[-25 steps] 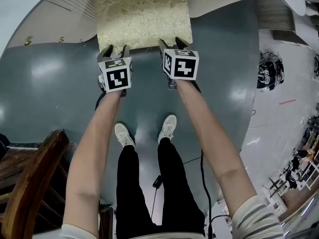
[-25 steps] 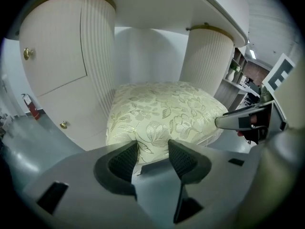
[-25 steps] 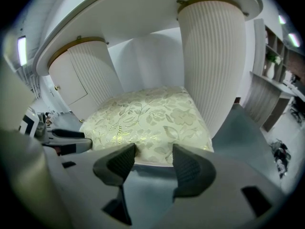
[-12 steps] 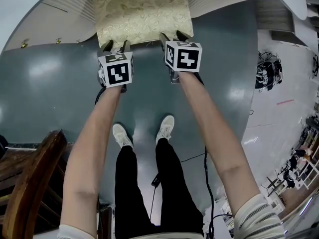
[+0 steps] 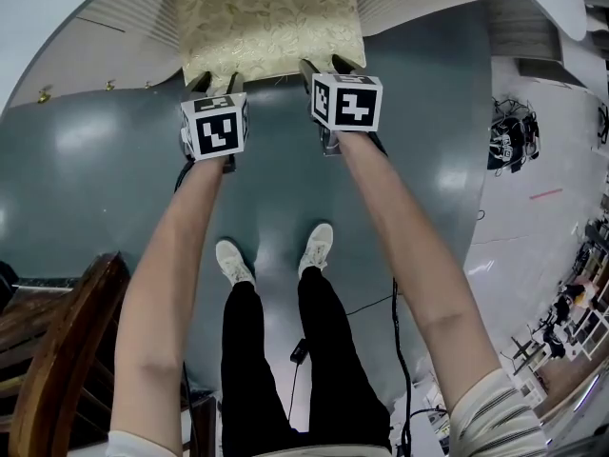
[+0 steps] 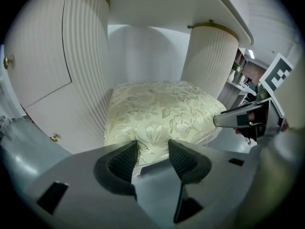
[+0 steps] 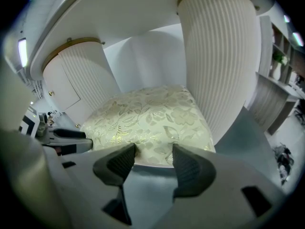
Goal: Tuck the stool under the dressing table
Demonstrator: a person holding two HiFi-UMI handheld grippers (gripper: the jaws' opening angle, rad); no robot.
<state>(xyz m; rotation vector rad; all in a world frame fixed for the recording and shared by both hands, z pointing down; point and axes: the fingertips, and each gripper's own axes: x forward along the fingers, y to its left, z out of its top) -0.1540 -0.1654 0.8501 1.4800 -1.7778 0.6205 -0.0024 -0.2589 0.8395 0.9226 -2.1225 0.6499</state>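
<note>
The stool (image 5: 271,22), with a cream floral cushion, stands partly under the white dressing table (image 5: 133,8), between its two fluted pedestals (image 6: 86,46) (image 7: 219,56). My left gripper (image 5: 211,86) is at the left of the cushion's near edge, my right gripper (image 5: 324,67) at the right of it. In the left gripper view the jaws (image 6: 152,149) pinch the cushion (image 6: 162,111) at its edge. The right gripper view shows the same: jaws (image 7: 153,151) close on the cushion's (image 7: 147,118) rim. The stool's legs are hidden.
A dark wooden chair (image 5: 57,350) stands at the lower left. The person's feet (image 5: 233,260) are on the grey-green floor behind the grippers, with a cable (image 5: 395,350) trailing at the right. A black bundle (image 5: 504,141) lies on the white floor far right.
Both grippers and the stool have moved forward, away from the person. More of the cushion now lies under the table top.
</note>
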